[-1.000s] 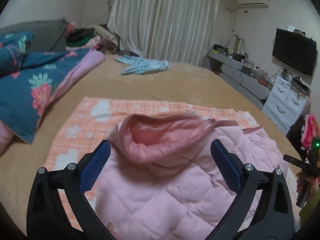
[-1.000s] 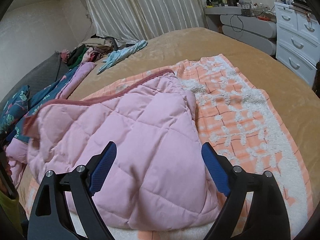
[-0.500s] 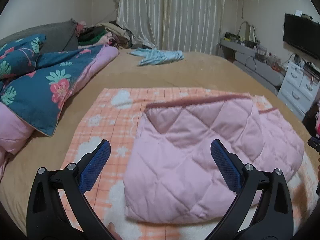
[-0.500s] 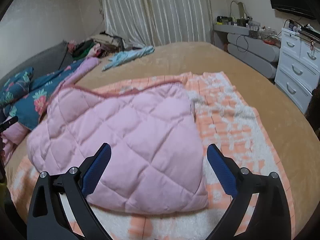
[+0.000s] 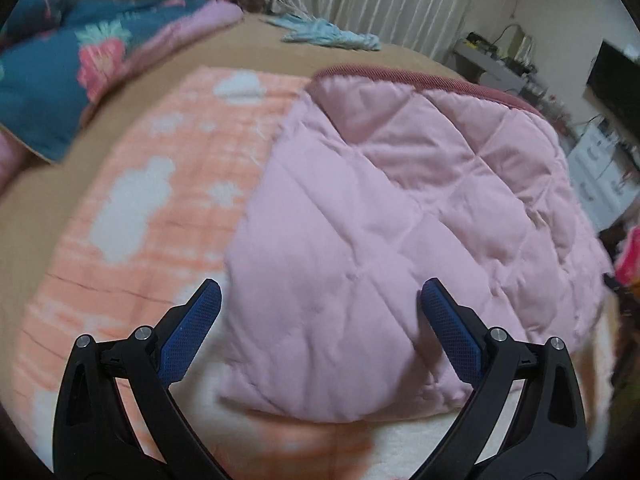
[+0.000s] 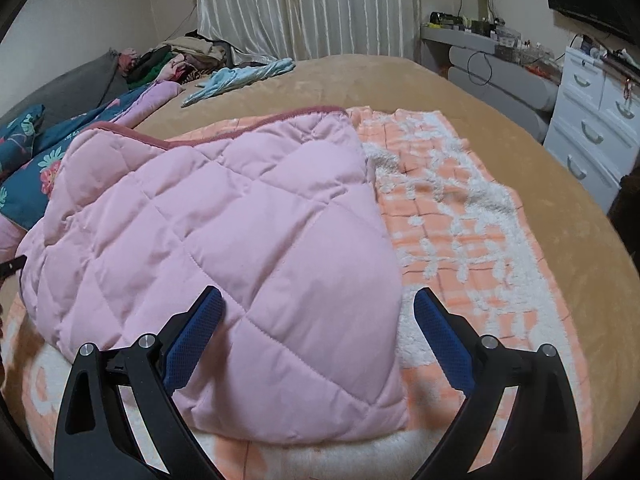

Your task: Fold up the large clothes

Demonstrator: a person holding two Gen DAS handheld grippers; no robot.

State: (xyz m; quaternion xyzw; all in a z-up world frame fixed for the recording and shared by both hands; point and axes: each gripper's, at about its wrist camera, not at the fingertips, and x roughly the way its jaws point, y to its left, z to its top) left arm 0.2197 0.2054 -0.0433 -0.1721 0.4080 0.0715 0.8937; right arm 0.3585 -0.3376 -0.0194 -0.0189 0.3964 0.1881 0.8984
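A pink quilted jacket (image 5: 400, 216) lies folded into a thick pad on an orange and white blanket (image 5: 168, 184), its dark pink trim along the far edge. My left gripper (image 5: 320, 300) hangs open just above the jacket's near left corner, nothing between its blue pads. In the right wrist view the same jacket (image 6: 224, 232) fills the left and middle, on the blanket (image 6: 460, 220). My right gripper (image 6: 318, 306) stands open over the jacket's near right corner, one finger above the jacket and the other above the blanket.
The blanket lies on a tan bed (image 6: 400, 80). A blue floral quilt (image 5: 68, 68) is bunched at the left, a light blue garment (image 6: 240, 78) lies farther back, and a clothes pile (image 6: 180, 56) sits by the curtain. White drawers (image 6: 592, 120) stand at the right.
The jacket's hood and top part have been folded over, leaving a flat quilted pad. Both grippers have let go and dropped closer to its near edge; the left view has tilted.
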